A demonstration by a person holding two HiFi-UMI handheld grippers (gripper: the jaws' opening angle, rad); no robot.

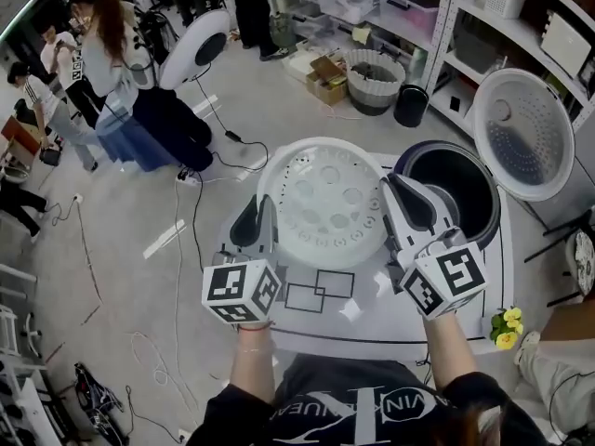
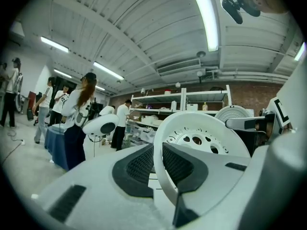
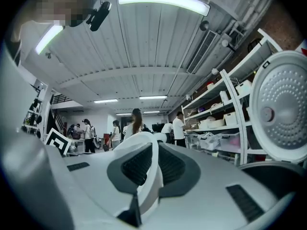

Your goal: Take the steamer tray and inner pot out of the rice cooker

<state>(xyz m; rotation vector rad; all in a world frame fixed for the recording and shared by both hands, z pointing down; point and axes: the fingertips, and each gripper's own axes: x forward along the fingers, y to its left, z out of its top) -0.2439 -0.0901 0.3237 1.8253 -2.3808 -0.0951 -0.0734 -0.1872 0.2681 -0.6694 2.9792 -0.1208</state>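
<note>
Jaws of the left gripper (image 1: pixel 257 223) and right gripper (image 1: pixel 400 207) are clamping opposite rims of the one round white perforated steamer tray (image 1: pixel 325 207). They are holding it level over the white surface (image 1: pixel 372 328), just left of the one open rice cooker (image 1: pixel 495 249). Its single dark inner pot (image 1: pixel 465 189) is sitting nearer the right gripper.

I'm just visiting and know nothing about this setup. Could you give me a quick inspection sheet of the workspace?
Surface: white table, black rectangles drawn on it.
Job's things: steamer tray out of the rice cooker, beside it; lid raised.
Clutter: yellow flowers by the table's right corner.
Grippers: left claw and right claw each shut on the tray's rim.
Cables: black cables across the floor.
Surroundings: people, storage shelves.
</note>
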